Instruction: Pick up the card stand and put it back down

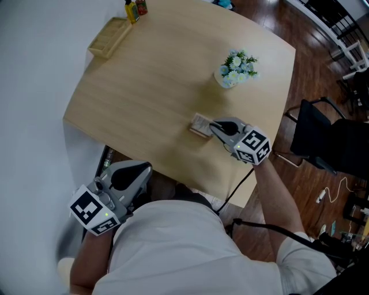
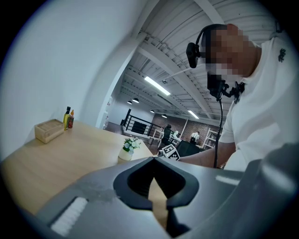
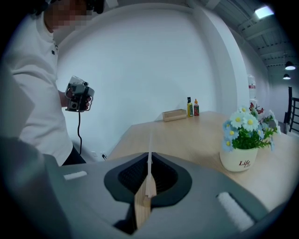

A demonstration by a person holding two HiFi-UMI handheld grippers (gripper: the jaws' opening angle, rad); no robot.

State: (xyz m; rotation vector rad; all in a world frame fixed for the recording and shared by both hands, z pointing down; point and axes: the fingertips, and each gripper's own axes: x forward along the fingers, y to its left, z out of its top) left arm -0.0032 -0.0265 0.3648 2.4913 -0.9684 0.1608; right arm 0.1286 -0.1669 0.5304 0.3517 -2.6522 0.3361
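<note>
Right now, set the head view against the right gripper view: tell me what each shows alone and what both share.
Only the head view: the black chair on the dark floor, and the marker cube on the right gripper. Only the right gripper view: that gripper's jaws shut on the card stand, seen edge-on, and the print on the flower pot. Both: the card stand, the flower pot, the wooden box, the two bottles and the table.
</note>
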